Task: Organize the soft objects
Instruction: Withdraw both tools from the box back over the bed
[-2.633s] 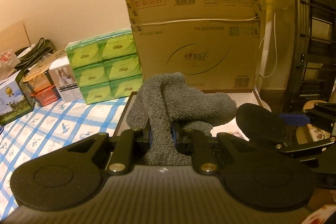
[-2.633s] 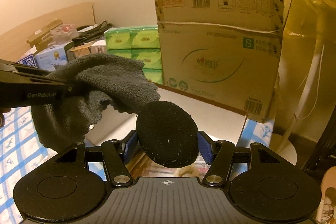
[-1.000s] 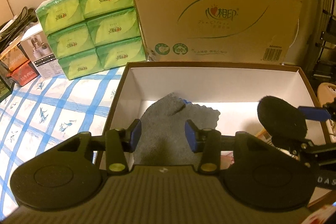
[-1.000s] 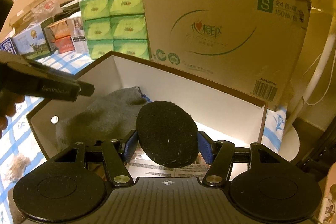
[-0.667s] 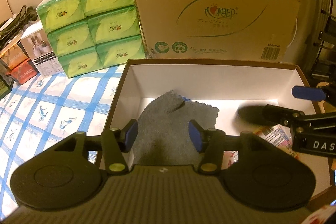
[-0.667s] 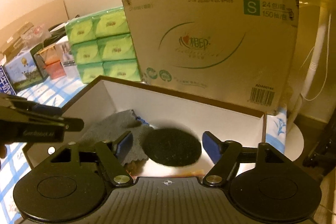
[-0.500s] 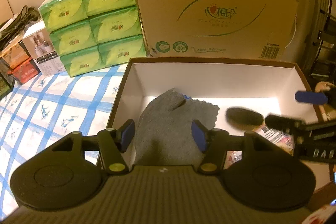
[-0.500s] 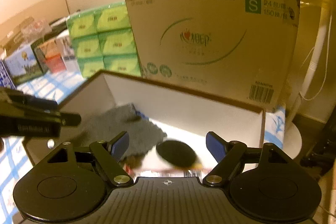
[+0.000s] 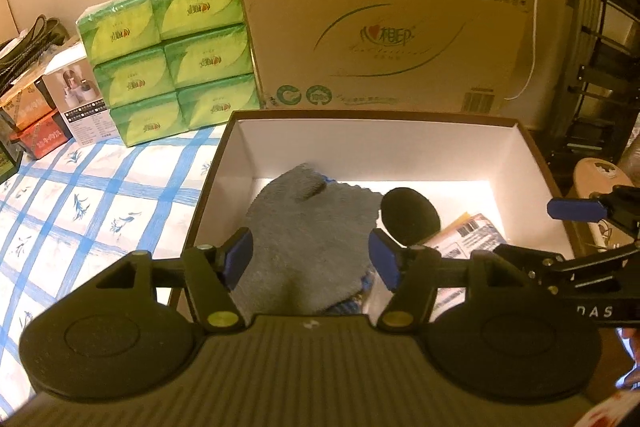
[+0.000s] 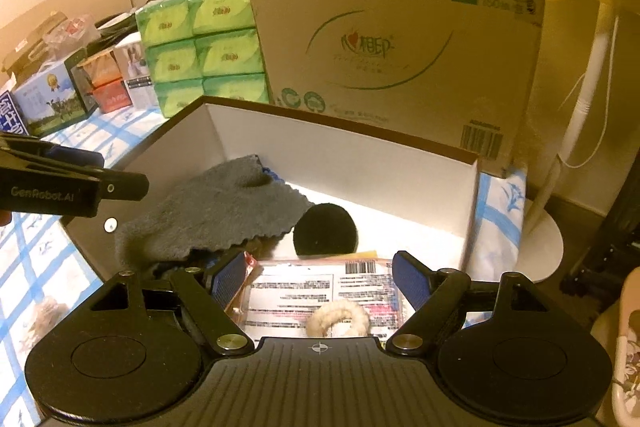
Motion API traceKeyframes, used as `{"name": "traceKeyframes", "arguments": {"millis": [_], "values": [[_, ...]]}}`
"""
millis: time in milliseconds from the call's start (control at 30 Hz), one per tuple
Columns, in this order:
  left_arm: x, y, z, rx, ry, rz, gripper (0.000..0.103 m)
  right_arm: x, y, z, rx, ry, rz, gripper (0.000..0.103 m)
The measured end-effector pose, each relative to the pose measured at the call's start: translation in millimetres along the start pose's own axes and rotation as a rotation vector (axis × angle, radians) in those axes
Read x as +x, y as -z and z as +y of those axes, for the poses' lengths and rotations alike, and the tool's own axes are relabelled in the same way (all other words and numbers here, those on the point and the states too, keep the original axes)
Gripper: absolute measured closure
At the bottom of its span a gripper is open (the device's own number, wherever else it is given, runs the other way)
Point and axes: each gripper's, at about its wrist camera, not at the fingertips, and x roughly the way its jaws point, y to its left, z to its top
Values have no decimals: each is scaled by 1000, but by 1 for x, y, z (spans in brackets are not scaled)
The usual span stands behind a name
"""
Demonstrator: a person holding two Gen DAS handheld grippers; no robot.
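An open brown box with white inner walls (image 9: pixel 360 155) (image 10: pixel 360 163) stands before both grippers. A grey towel (image 9: pixel 304 239) (image 10: pixel 212 215) lies in its left part. A round black pad (image 9: pixel 410 215) (image 10: pixel 325 229) lies loose beside the towel. A printed packet (image 10: pixel 312 291) and a cream fluffy ring (image 10: pixel 340 317) lie near the box's front. My left gripper (image 9: pixel 310 257) is open and empty above the towel. My right gripper (image 10: pixel 318 281) is open and empty above the packet.
A big cardboard carton (image 9: pixel 384 15) stands right behind the box. Green tissue packs (image 9: pixel 168 59) are stacked to its left, with small boxes (image 9: pixel 72 95) further left. A blue-checked cloth (image 9: pixel 80 203) covers the surface. A white fan stand (image 10: pixel 576 131) is at right.
My left gripper let the grey towel go into the box. My right gripper opened and dropped the black pad beside the towel; both grippers then drew back a little.
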Motion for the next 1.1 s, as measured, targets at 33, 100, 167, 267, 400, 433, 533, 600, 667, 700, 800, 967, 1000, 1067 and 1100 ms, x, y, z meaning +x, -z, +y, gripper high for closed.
{"name": "traceKeyframes", "arguments": {"millis": [33,100,167,267,400,433,533,600,667,700,800,967,1000,1067,1100], "values": [[-4,1,-1,0,0,-3,41,-3,0,0,2,-1,-3,23],[-10,2,-3,-1,1,-9,41,-10,0,1,7,1,-8,23],[-19,4,-4,-5,5,-20,39,-16,0,3,10,-1,-14,23],[-32,6,-6,-8,7,-39,36,-26,1,6,11,-3,-23,23],[-49,10,-9,-8,7,-59,34,-39,4,9,29,-18,-33,23],[-53,11,-9,-9,7,-63,33,-42,5,9,36,-23,-35,23],[-65,18,-11,-24,11,-73,32,-52,7,12,44,-25,-40,23],[-72,22,-12,-38,11,-71,31,-57,10,13,44,-19,-39,23],[-80,26,-13,-41,13,-77,31,-62,13,16,38,-12,-41,23],[-84,29,-14,-42,13,-80,29,-65,14,16,37,-11,-41,23],[-96,36,-15,-51,15,-88,27,-73,19,19,40,-12,-39,23],[-117,51,-15,-72,15,-91,25,-87,28,24,50,-10,-46,23],[-122,54,-16,-71,6,-93,25,-90,30,26,48,-10,-48,23],[-130,61,-18,-69,-5,-97,25,-95,34,29,41,-10,-54,23],[-133,64,-18,-73,-3,-96,24,-98,36,32,34,-7,-55,23]]}}
